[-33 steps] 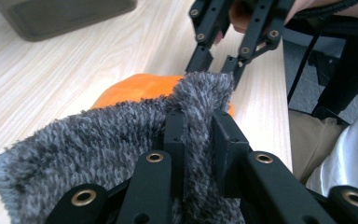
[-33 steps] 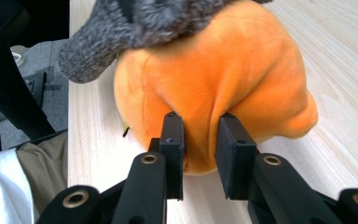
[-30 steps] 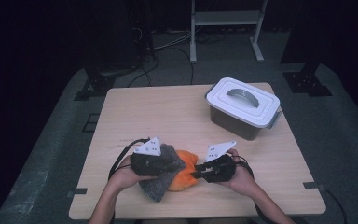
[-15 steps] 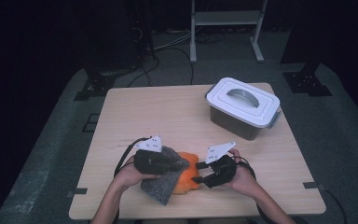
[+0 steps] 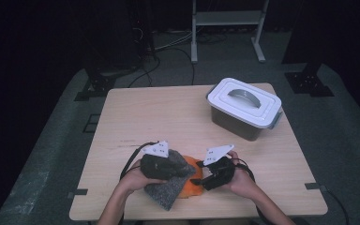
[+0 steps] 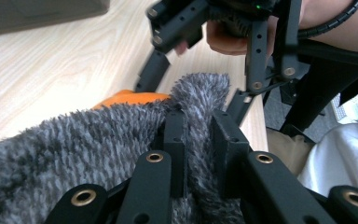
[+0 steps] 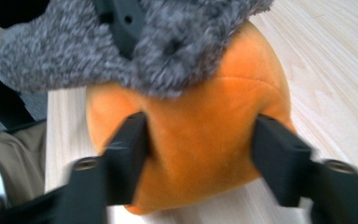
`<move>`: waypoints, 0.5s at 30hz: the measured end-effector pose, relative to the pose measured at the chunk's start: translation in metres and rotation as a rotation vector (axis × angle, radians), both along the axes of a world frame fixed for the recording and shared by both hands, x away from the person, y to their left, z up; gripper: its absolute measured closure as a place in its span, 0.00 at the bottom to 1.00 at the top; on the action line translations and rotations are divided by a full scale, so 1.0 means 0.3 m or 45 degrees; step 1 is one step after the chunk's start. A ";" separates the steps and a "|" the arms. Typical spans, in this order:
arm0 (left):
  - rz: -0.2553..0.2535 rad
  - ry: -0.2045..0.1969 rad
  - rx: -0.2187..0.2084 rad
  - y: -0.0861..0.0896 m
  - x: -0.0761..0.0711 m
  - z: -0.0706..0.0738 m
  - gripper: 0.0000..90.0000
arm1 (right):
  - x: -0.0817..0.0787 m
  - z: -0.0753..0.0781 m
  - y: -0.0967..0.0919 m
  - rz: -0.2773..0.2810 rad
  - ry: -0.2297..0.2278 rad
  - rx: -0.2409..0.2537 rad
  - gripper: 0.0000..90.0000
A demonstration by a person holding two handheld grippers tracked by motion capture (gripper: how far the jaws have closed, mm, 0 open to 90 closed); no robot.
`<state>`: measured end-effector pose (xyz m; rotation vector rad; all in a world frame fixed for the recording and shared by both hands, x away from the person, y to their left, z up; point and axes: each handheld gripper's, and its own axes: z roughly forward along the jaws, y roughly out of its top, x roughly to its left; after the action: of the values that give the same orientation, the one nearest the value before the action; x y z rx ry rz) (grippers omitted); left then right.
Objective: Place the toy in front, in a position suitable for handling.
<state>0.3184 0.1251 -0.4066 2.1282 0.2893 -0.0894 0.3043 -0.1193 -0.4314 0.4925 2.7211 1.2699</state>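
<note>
A round orange plush (image 7: 200, 107) lies near the table's front edge, half under a grey fuzzy cloth (image 5: 166, 192). My left gripper (image 6: 198, 140) is shut on a fold of the grey cloth (image 6: 74, 144) and holds it over the plush (image 5: 192, 187). My right gripper (image 7: 203, 140) comes in from the right. Its jaws have just been closing with the orange plush between them, and the pads now dent its sides. In the high view the left gripper (image 5: 185, 169) and right gripper (image 5: 199, 180) nearly meet over the plush.
A grey bin with a white handled lid (image 5: 243, 108) stands at the table's back right. The wooden table (image 5: 159, 112) stretches behind the hands. A metal frame (image 5: 227, 18) and cables lie on the dark floor beyond.
The grey cloth has shifted right over the orange plush and covers more of it. The right hand has stayed where it was.
</note>
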 end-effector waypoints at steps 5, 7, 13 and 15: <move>0.029 -0.020 -0.003 0.022 0.000 0.013 0.86 | -0.003 0.009 -0.013 0.006 -0.020 -0.015 0.59; 0.045 -0.023 -0.009 0.037 0.000 0.014 0.86 | 0.001 0.009 -0.020 0.013 -0.013 -0.012 0.61; 0.096 -0.033 -0.019 0.080 0.008 0.019 0.86 | 0.008 0.010 -0.033 0.012 -0.002 -0.023 0.63; 0.110 -0.025 -0.026 0.095 0.011 0.018 0.86 | 0.009 0.011 -0.037 0.015 -0.003 -0.029 0.64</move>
<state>0.3218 0.1534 -0.4013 2.0919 0.3672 -0.0212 0.3070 -0.1305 -0.4281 0.4732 2.7378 1.2394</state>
